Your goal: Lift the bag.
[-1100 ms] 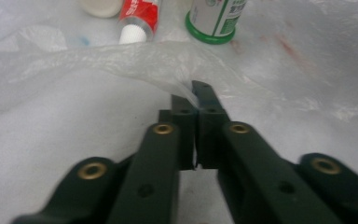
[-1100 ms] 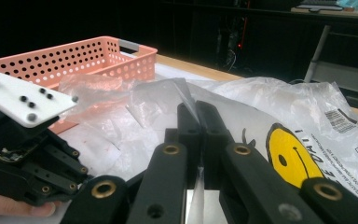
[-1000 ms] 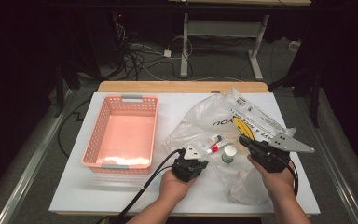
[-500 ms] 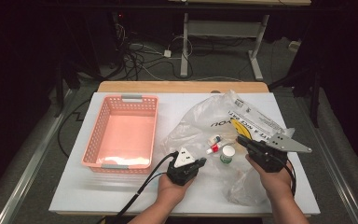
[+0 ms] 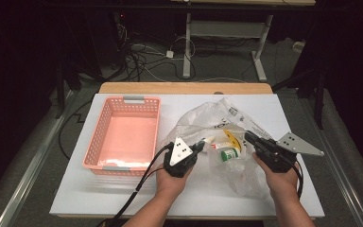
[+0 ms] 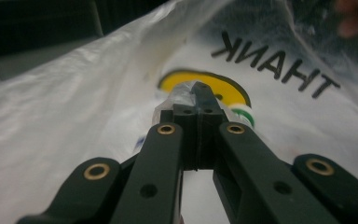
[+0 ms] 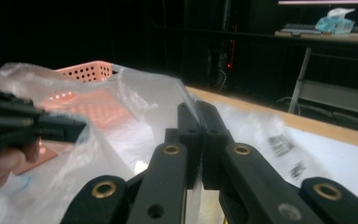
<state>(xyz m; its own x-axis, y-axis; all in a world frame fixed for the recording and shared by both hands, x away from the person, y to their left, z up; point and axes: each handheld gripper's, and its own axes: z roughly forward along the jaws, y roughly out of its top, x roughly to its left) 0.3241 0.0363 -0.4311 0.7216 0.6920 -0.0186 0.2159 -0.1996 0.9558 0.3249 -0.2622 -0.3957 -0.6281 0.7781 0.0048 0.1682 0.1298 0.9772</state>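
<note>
Pinching the clear plastic bag [image 5: 208, 127] from both sides, the left gripper [image 5: 199, 146] and right gripper [image 5: 249, 138] have their jaws pressed together on its film, the bag lying on the white table [image 5: 123, 198] beside the pink basket [image 5: 123, 137]. Left gripper view adds printed lettering [image 6: 279, 65] — the high view, a green-capped bottle [image 5: 229, 154] inside.

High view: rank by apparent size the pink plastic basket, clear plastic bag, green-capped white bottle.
1. Pink plastic basket and clear plastic bag: too close to rank; the bag is crumpled.
2. Green-capped white bottle: clearly smallest.
</note>
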